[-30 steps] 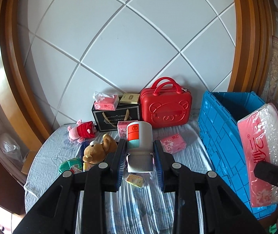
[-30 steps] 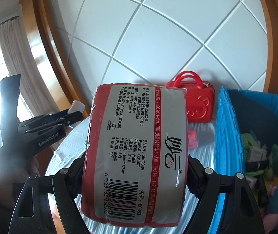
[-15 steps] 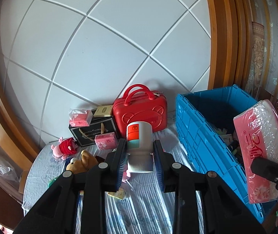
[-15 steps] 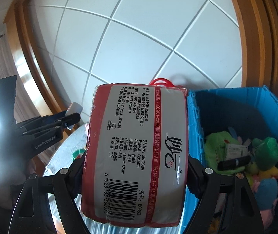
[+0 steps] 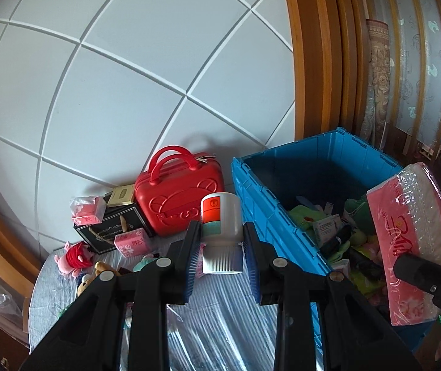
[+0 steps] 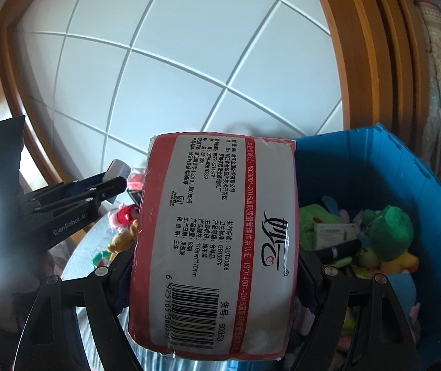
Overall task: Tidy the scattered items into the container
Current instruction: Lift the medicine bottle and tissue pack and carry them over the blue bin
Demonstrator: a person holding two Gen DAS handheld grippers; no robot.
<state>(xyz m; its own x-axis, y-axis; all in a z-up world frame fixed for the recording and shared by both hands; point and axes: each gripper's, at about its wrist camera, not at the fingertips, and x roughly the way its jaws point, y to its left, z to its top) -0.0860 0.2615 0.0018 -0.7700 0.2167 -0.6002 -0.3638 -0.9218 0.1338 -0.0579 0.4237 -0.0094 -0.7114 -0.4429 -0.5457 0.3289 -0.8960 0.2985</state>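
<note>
My left gripper point(image 5: 222, 241) is shut on a white bottle point(image 5: 221, 228) with an orange and teal label, held in the air just left of the blue crate point(image 5: 269, 216). My right gripper point(image 6: 217, 262) is shut on a red and white tissue pack point(image 6: 217, 244), held over the crate's near left part point(image 6: 436, 216). The pack also shows at the right of the left wrist view point(image 5: 412, 238). The crate holds green plush toys point(image 6: 387, 225) and small boxes.
On the blue-striped table point(image 5: 220, 324) lie a red case point(image 5: 178, 194), a black gift bag point(image 5: 112, 232), pink tissue packs point(image 5: 132, 242), a pink plush pig point(image 5: 73, 255) and a brown bear point(image 5: 92, 278). A white panelled wall stands behind.
Both grippers have swung right toward the crate with their loads. The crate's inside now shows more fully in both views.
</note>
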